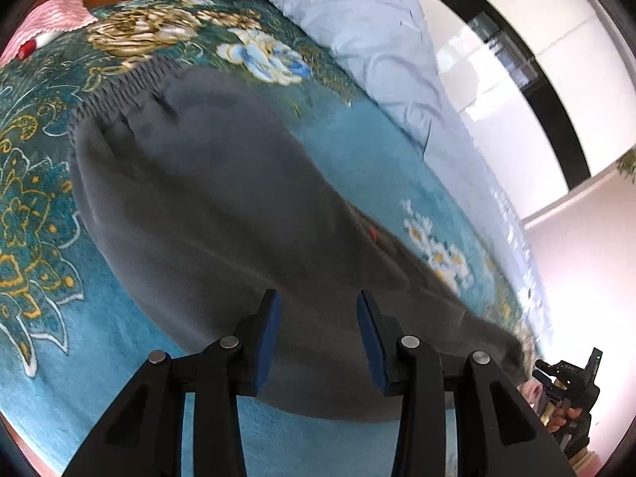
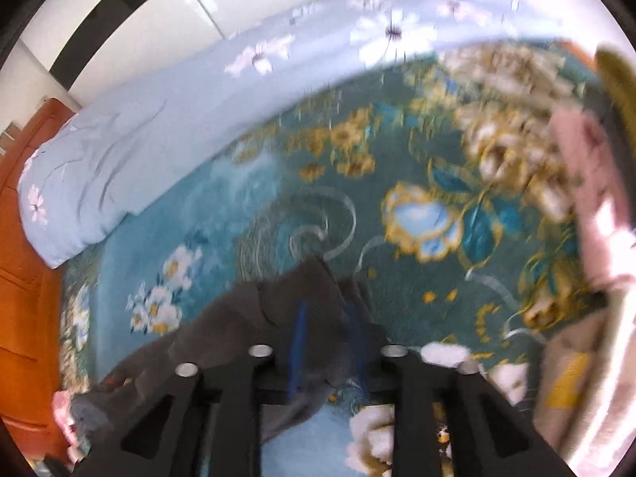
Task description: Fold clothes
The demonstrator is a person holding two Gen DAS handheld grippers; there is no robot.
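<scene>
In the left wrist view, grey trousers (image 1: 222,198) lie spread across the middle of the frame on a teal floral bedspread (image 1: 43,206), the gathered elastic waistband (image 1: 119,87) toward the upper left and the legs running down to the lower right. The left tool (image 1: 318,338) hangs over the lower part of the trousers with its two blue-padded fingers (image 1: 268,330) spread apart and nothing between them. A light blue pillow with daisy print (image 1: 357,28) sits at the upper centre, and a pink-and-white striped cloth (image 1: 59,16) at the upper left corner. At the lower right edge of this view the right tool (image 1: 572,377) appears, gripped by a hand (image 1: 560,413), at the far end of the trouser leg.

The right wrist view is motion-blurred. The right tool (image 2: 330,342) has its blue pads (image 2: 300,338) drawn close on a bunched fold of the grey trousers (image 2: 246,318), which rises in the lower centre of the frame above the bedspread (image 2: 397,167). The pillow (image 2: 111,159) lies at the upper left, beside an orange wooden headboard (image 2: 28,246) on the left edge. Pink fabric (image 2: 596,183) shows blurred at the right edge.
</scene>
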